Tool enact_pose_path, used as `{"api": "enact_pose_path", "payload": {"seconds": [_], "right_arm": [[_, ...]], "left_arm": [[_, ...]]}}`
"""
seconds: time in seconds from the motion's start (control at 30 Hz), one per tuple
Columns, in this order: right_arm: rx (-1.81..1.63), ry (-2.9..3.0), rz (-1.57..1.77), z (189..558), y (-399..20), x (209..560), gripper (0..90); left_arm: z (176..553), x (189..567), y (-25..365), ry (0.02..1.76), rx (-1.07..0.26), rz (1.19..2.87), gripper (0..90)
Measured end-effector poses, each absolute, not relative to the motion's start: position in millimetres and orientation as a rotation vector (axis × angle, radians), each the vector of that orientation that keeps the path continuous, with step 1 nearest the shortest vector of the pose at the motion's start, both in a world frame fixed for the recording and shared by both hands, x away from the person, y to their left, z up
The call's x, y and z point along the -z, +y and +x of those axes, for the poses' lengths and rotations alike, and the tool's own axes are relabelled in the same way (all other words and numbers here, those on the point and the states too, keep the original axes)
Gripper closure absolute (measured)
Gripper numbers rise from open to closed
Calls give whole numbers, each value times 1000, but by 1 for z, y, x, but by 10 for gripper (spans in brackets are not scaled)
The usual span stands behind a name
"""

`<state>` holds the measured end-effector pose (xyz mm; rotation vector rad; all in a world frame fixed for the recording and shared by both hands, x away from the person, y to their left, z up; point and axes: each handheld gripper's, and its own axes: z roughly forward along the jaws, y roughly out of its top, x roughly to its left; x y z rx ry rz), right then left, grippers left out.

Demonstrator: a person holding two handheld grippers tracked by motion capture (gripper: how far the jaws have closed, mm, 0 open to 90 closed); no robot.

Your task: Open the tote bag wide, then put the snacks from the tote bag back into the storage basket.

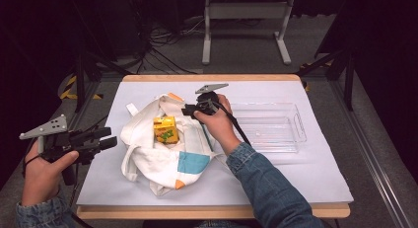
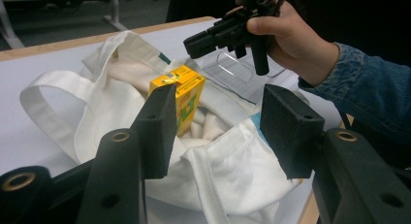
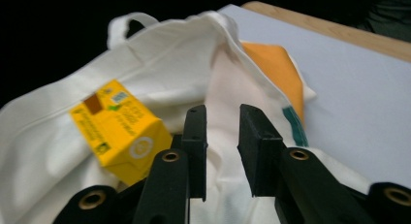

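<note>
High view: a white tote (image 1: 162, 149) lies crumpled at frame centre on the bench (image 1: 315, 173), a yellow carton (image 1: 165, 129) resting on it. Right gripper (image 1: 190, 110) — fingers parted narrowly, grasping nothing — hovers at the tote's upper edge. Left gripper (image 1: 109, 138), fingers released, sits at left, off the bench. A clear tray (image 1: 276, 127) lies right of centre.

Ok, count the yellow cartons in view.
1. The yellow carton lies on the white tote bag, at its opening; others could be hidden inside the bag.
</note>
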<state>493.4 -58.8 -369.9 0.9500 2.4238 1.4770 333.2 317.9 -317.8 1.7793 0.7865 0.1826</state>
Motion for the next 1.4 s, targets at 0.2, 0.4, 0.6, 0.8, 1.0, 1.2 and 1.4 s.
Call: {"api": "enact_pose_path", "payload": {"seconds": [0.2,0.4,0.6,0.8,1.0,1.2,1.4], "right_arm": [[-1564,2452,791,484,-66,351,642],[-1595,2527,627,477,-61,344,530],[-1640,2556,491,472,-58,344,425],[-1716,2538,381,470,-53,345,333],[-1759,2596,271,469,-40,351,226],[-1745,2589,268,479,-29,363,173],[-1682,2603,294,488,-16,377,161]], "left_arm": [[338,319,316,784,-174,1783,475],[339,317,316,777,-178,1778,468],[341,317,315,774,-174,1778,467],[340,317,315,779,-171,1776,464],[340,317,314,774,-175,1785,463],[340,317,313,781,-165,1781,463],[341,318,315,778,-171,1782,457]]}}
